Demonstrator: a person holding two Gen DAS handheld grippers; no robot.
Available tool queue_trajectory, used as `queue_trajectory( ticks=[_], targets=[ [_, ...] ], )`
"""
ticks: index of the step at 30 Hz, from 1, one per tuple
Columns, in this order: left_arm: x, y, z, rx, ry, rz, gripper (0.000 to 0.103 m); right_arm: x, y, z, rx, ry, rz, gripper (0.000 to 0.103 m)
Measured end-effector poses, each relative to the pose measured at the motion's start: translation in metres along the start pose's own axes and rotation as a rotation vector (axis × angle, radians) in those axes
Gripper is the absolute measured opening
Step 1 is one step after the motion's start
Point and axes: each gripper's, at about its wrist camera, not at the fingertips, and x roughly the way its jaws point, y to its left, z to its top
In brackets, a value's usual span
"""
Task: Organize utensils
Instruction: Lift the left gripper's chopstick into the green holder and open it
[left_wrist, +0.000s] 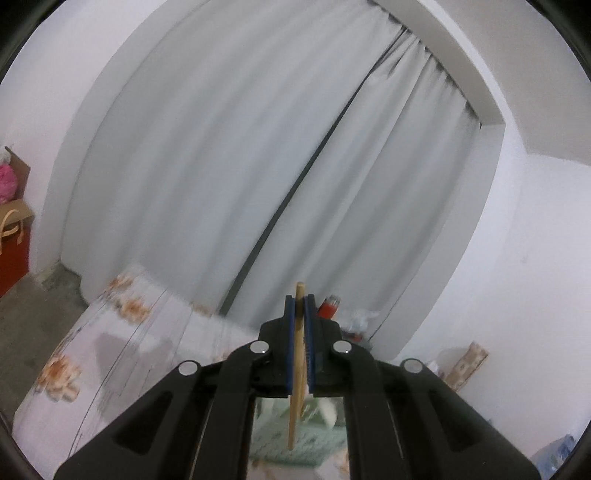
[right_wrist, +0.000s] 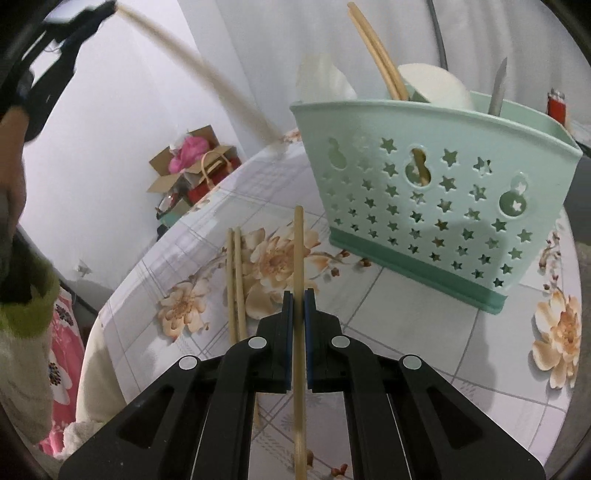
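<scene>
My left gripper (left_wrist: 299, 297) is shut on a wooden chopstick (left_wrist: 297, 354) that hangs nearly upright, its tip poking above the pads. It is raised high and faces the curtain, with the mint green basket (left_wrist: 295, 448) below it. My right gripper (right_wrist: 299, 293) is shut on another chopstick (right_wrist: 298, 251) that points toward the star-holed mint basket (right_wrist: 436, 184) on the floral table. That basket holds two chopsticks (right_wrist: 376, 55), white bowls (right_wrist: 436, 83) and a grey utensil (right_wrist: 498, 88). A pair of chopsticks (right_wrist: 236, 280) lies on the cloth to the left. The left gripper (right_wrist: 94, 14) with its blurred chopstick (right_wrist: 207, 81) appears at the upper left.
A red lighter (right_wrist: 556, 105) stands behind the basket. The floral tablecloth (right_wrist: 424, 332) covers a round table whose edge curves at the left. Cardboard boxes with a pink bag (right_wrist: 192, 162) sit on the floor by the wall. A sleeve (right_wrist: 26, 332) is at the far left.
</scene>
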Motion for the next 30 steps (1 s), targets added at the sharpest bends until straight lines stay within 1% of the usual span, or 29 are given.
queue_trajectory(
  ticks=[4,7,13,17,23,25,30],
  targets=[
    [0.024,0.000,0.014,-0.044,-0.022,-0.040,0.004,-0.004,-0.004,0.000,0.008,-0.004,-0.003,0.004],
    [0.045,0.004,0.015,-0.063,-0.019,-0.035,0.004,-0.009,-0.007,-0.001,0.011,-0.006,-0.005,0.004],
    [0.069,0.015,-0.004,-0.129,0.014,-0.035,0.004,-0.011,-0.011,-0.001,0.020,-0.005,-0.005,0.004],
    [0.084,0.021,-0.019,-0.150,0.039,-0.016,0.004,-0.012,-0.012,0.000,0.022,-0.007,-0.004,0.004],
    [0.097,0.027,-0.038,-0.186,0.065,-0.021,0.004,-0.011,-0.012,-0.001,0.030,-0.006,-0.007,0.004],
    [0.101,0.028,-0.045,-0.193,0.079,-0.020,0.004,-0.012,-0.013,-0.001,0.030,-0.005,-0.008,0.004],
    [0.113,0.036,-0.067,-0.261,0.186,-0.048,0.005,-0.013,-0.011,-0.003,0.025,0.000,-0.015,0.004]
  ],
)
